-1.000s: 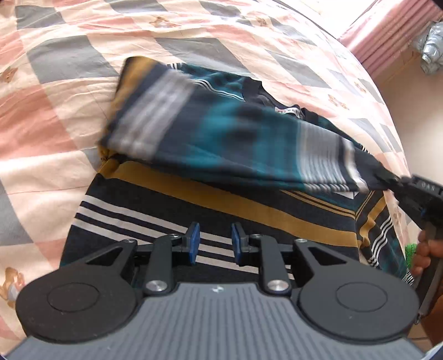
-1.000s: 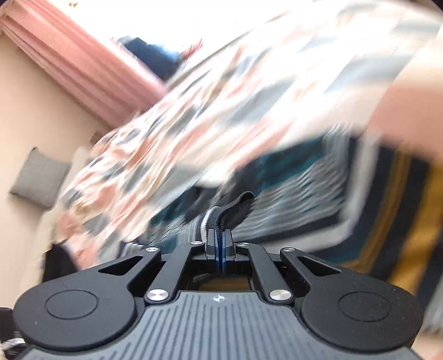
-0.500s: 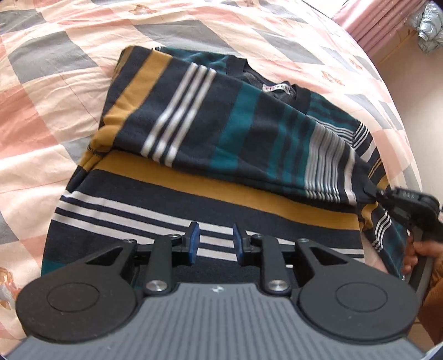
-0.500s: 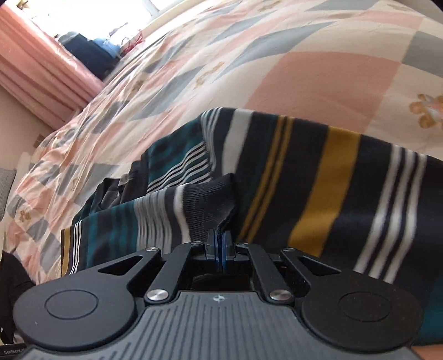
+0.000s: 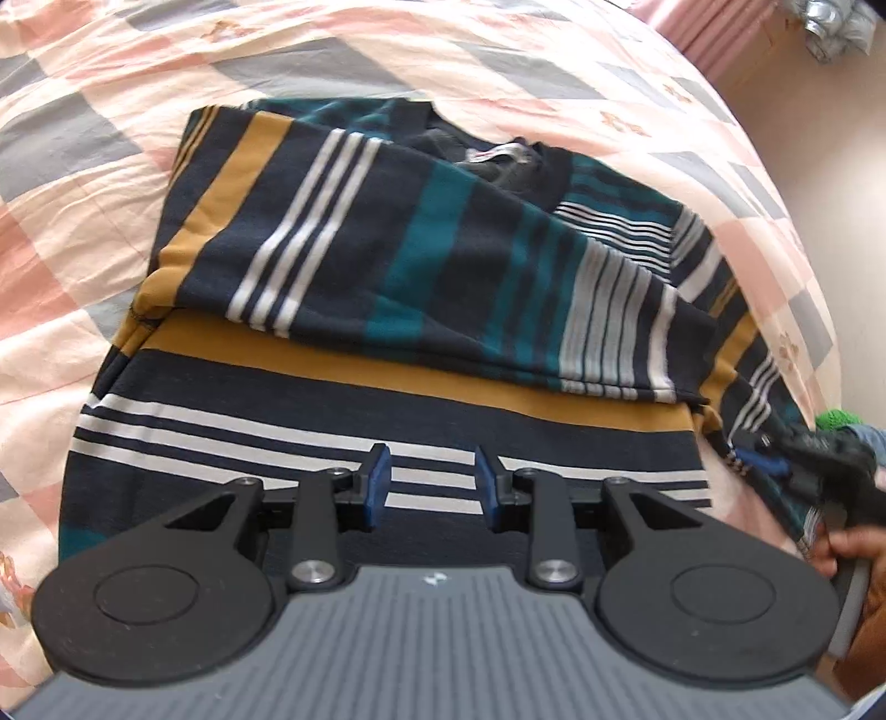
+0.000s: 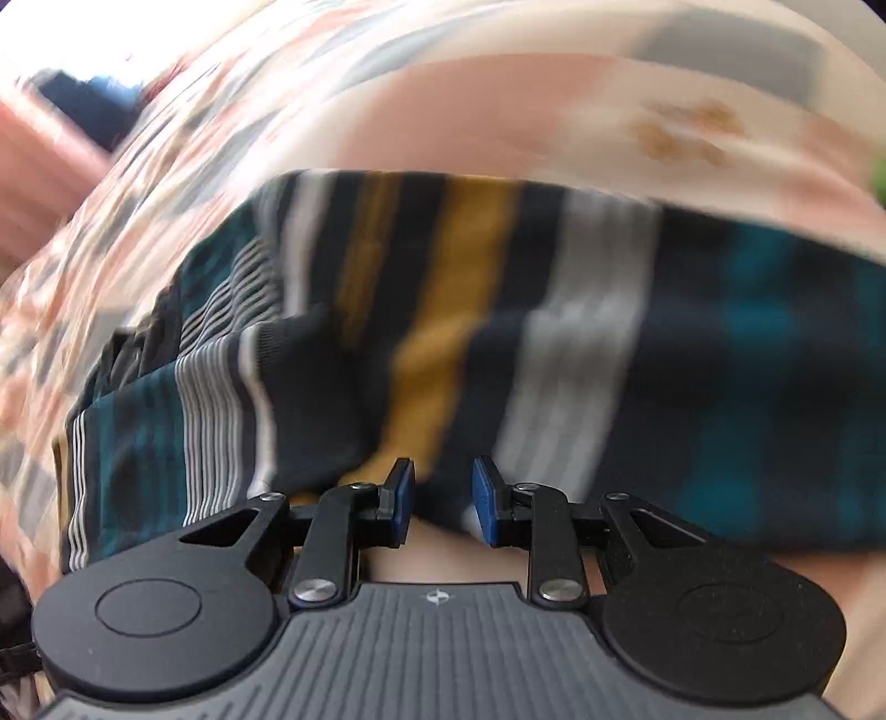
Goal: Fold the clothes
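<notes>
A striped sweater (image 5: 387, 399) in navy, mustard, teal and white lies flat on the bed. One sleeve (image 5: 443, 266) is folded across its chest, with the cuff at the right. My left gripper (image 5: 433, 487) hovers over the lower body; its jaws are opening with nothing between the pads. My right gripper (image 6: 440, 501) sits at the sweater's (image 6: 609, 360) near edge, just right of the dark cuff (image 6: 310, 387). Its jaws are opening and the pads press on no cloth. The left wrist view shows the right gripper (image 5: 761, 462) at the sweater's right edge, held by a hand (image 5: 847, 545).
A quilt (image 5: 83, 166) of pink, grey and cream squares covers the bed around the sweater. Pink curtains (image 5: 714, 33) hang beyond the far right corner. Something green (image 5: 836, 418) shows at the bed's right edge. The right wrist view is blurred by motion.
The right gripper carried the sleeve across the sweater, laid it down, let go of the cuff and parted its jaws. The left gripper's jaws widened a little as it shifted over the lower body.
</notes>
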The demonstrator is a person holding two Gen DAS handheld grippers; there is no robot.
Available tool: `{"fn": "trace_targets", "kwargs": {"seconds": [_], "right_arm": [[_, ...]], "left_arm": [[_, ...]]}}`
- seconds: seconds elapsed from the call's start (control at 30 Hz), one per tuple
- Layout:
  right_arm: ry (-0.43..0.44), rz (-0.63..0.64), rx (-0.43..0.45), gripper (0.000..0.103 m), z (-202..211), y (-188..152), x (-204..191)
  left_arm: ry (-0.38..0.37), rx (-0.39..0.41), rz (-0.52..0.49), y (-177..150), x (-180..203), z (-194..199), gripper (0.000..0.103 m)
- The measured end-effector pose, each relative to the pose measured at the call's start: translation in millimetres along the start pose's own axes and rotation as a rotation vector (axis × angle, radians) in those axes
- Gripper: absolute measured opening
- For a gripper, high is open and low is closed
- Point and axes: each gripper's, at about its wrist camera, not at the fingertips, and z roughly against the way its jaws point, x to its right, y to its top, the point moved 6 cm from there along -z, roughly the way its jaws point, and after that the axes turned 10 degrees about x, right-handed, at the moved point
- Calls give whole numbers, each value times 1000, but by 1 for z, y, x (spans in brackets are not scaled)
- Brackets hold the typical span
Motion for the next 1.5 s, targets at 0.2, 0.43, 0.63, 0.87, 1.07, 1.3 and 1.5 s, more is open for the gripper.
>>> {"fn": "trace_targets", "kwargs": {"seconds": [0.2,0.43,0.63,0.87,1.07,1.3,1.5], "right_arm": [[-111,-476,145,36,73,-11,129],[-262,-748,407,42,149,-15,253],[-246,-707,408,42,149,-10,283],[-232,-770,402,10,131,-3,288],[-250,-438,436,6,164,29,215],[-104,10,516,6,163,94,25],[112,401,513,6,110,81,-207]], "left_arm": [[5,6,-27,-4,18,8,27],[-32,4,-76,-12,54,20,29],[-79,2,-119,-21,101,21,32],[-76,-3,-140,-27,121,23,32],[-51,38,-93,-17,91,38,36],[-35,86,2,-4,9,65,36],[18,136,94,4,-92,101,36]]}}
